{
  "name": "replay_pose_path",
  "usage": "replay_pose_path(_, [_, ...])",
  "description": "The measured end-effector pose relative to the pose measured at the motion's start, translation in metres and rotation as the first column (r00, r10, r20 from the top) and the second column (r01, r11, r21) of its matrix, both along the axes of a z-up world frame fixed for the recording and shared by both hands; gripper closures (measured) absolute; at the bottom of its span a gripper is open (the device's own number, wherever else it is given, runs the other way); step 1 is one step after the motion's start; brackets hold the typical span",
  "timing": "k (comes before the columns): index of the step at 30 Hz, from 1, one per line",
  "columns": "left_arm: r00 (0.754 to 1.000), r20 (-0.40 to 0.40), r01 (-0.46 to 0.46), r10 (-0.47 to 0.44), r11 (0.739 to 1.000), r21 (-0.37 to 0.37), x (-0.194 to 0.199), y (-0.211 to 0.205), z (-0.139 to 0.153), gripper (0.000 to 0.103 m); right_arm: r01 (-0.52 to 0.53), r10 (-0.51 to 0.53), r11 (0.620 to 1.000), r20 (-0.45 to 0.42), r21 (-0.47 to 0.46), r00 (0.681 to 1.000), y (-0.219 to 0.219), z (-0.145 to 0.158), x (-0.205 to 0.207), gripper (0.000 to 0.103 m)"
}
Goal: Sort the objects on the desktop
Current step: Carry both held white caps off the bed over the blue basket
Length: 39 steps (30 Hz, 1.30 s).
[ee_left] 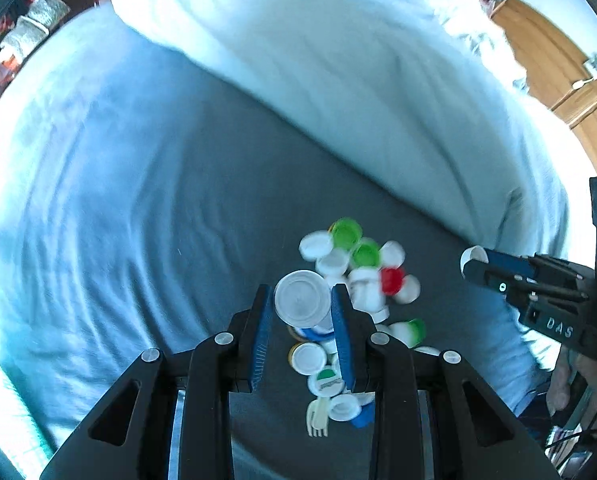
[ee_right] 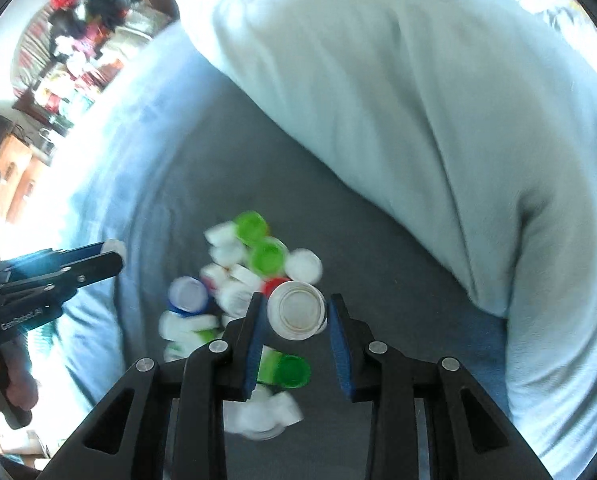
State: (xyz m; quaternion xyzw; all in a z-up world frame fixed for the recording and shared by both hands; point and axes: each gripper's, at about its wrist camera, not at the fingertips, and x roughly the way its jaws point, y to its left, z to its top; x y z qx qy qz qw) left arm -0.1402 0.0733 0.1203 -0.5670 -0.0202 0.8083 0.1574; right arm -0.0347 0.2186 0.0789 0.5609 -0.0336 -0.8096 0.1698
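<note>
The left gripper (ee_left: 302,304) is clamped on a white cap (ee_left: 301,299); the right gripper (ee_right: 296,312) likewise pinches a white ringed cap (ee_right: 297,311). Both hang tilted down over the pile of bottle caps (ee_left: 358,264) on the grey sheet (ee_left: 202,184). Only the left view shows a small plastic fork (ee_left: 317,420) at 6 o'clock and "DAS" on the other tool; the right view reads "GenRobot.AI" at 9 o'clock. A pale duvet (ee_right: 398,100) lies beyond.

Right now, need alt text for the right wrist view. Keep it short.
The right tool grips a white bottle cap above a blurred pile of white, green, red and blue caps on a grey sheet. A pale blue duvet is bunched behind; the left tool, holding another white cap, enters from the left edge.
</note>
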Motion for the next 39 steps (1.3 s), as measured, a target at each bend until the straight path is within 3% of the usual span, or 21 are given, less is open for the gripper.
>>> replay_pose_path(1, [1.000,-0.019,-0.001,0.001,1.000,0.009,0.019,-0.007,0.017,0.078,-0.005,0.005,1.000,-0.019,-0.005,1.000,-0.003,0.018,0.002,0.070])
replay_pose_path(8, [0.987,-0.160,0.012,-0.009,1.000,0.016,0.034,-0.031,0.117,0.078,-0.025,0.021,0.999,-0.129,-0.027,0.991,-0.039,0.115,0.000,0.070])
replay_pose_path(16, [0.972,-0.232,-0.033,0.030,0.999,-0.007,0.063,-0.085,0.205,0.078,-0.094,0.081,0.994,-0.214,-0.055,0.973,-0.094,0.193,0.010,0.069])
replay_pose_path(21, [0.958,-0.269,-0.104,0.097,0.995,-0.012,0.079,-0.128,0.233,0.078,-0.163,0.138,0.984,-0.269,-0.070,0.953,-0.141,0.237,0.018,0.069])
replay_pose_path(30, [0.930,-0.301,-0.221,0.209,0.975,-0.005,0.104,-0.198,0.255,0.078,-0.325,0.282,0.943,-0.355,-0.067,0.891,-0.234,0.295,0.039,0.069])
replay_pose_path(39, [0.890,-0.319,-0.339,0.326,0.941,0.014,0.117,-0.263,0.262,0.078,-0.491,0.433,0.869,-0.386,-0.060,0.814,-0.334,0.318,0.064,0.069])
